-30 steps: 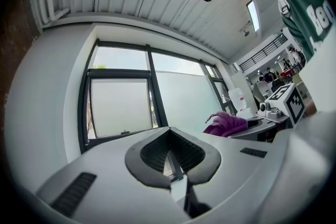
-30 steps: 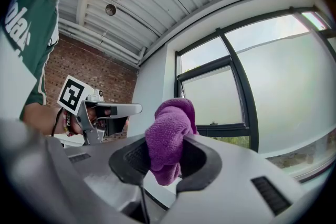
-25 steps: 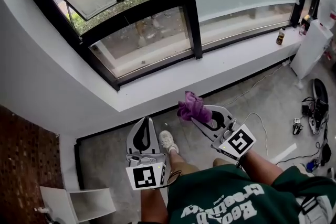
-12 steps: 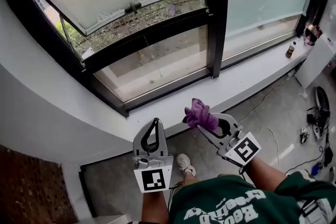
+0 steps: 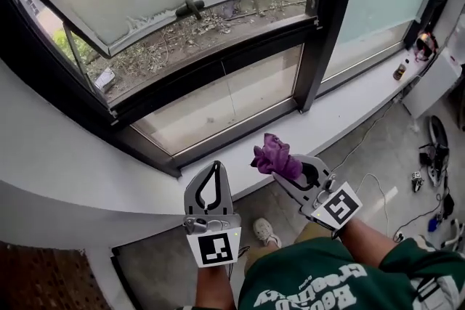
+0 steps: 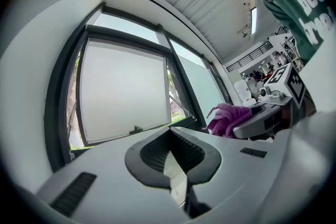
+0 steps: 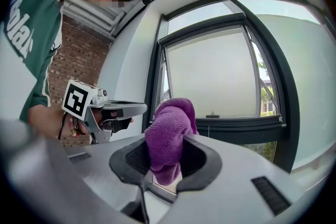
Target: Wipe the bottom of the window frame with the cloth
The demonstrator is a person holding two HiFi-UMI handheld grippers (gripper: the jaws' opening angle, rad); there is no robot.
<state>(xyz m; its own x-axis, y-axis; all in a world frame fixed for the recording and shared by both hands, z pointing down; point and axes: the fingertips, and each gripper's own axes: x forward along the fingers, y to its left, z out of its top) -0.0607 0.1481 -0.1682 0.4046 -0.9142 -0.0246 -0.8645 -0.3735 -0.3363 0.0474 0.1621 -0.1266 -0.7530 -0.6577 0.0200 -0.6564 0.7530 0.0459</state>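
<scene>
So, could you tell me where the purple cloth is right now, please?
In the head view, the purple cloth is right of centre, pinched in the right gripper, seen against the white sill just below the black window frame.

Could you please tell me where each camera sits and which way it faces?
Head view: on the person's head, facing steeply down at the window frame and sill; left tool, right tool and green shirt show.
Left gripper view: on the left tool, looking along its shut jaws toward the window; shirt at the upper right.
Right gripper view: on the right tool, looking along jaws shut on the purple cloth toward the window; shirt at the upper left.
Shared: each gripper view shows the other tool.
</scene>
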